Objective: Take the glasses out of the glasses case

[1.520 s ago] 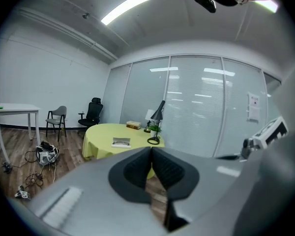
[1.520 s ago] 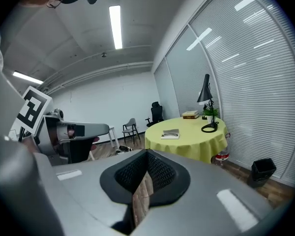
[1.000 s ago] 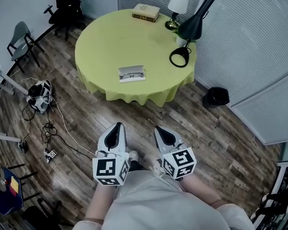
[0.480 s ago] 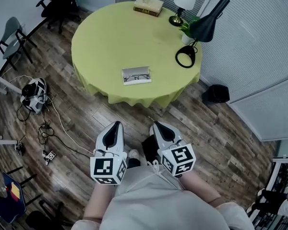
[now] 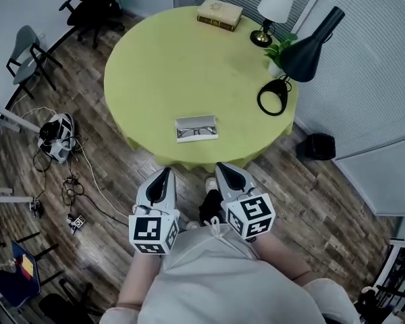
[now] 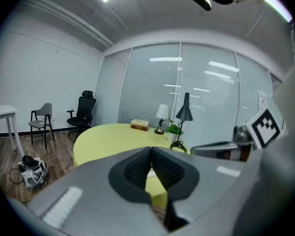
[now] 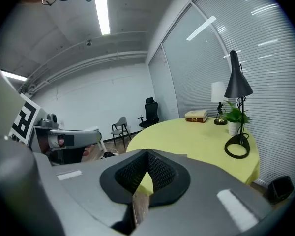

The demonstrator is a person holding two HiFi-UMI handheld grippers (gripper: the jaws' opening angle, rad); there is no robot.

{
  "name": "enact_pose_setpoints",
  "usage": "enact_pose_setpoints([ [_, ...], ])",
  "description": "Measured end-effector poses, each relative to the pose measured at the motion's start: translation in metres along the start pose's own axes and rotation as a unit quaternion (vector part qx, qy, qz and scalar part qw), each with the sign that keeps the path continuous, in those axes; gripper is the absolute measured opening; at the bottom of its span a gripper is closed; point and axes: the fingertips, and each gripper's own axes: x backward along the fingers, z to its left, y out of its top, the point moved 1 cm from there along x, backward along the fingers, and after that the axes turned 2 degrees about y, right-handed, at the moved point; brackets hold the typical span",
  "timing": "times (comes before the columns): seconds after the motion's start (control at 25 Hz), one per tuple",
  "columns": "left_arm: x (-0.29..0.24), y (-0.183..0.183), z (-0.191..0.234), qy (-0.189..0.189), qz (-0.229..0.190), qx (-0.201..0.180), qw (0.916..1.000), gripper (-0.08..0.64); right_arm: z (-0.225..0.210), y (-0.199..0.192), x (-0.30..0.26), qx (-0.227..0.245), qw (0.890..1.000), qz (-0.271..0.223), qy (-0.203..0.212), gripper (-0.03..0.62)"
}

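Open grey glasses case (image 5: 197,128) lying by round yellow-clothed table's (image 5: 162,66) near edge, left gripper (image 5: 165,175) and right gripper (image 5: 224,169) being held clenched, empty, just short of it.

The room has a floor (image 5: 310,201) of brown wooden planks, and on it stands a round table (image 5: 162,59) under a yellow-green cloth. Behind the table and to its right runs a curved glass wall (image 5: 378,73) covered with pale blinds. A grey chair (image 5: 27,54) and a black office chair (image 5: 94,5) stand near the plain white wall (image 6: 34,77). Loose cables (image 5: 71,181) lie on the floor, and a small black bin (image 5: 317,146) stands by the glass. A long ceiling lamp (image 7: 102,9) gives the light.
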Motion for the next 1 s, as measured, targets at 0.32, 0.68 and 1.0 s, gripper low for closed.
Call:
enact_pose_setpoints([
  [0.32,-0.106,0.028,0.007,0.029,0.018,0.001,0.9994,0.008,-0.086,0.047,-0.069,0.006,0.999,0.017,0.033,0.000],
  [0.68,-0.186,0.012,0.015,0.023,0.054,0.009,0.9982,0.006,-0.148,0.045,-0.128,0.006,0.996,0.065,0.053,-0.001],
  [1.0,-0.219,-0.034,0.026,-0.042,0.121,-0.039,0.9910,0.007,-0.161,0.020,-0.155,-0.002,0.995,0.099,0.031,-0.002],
])
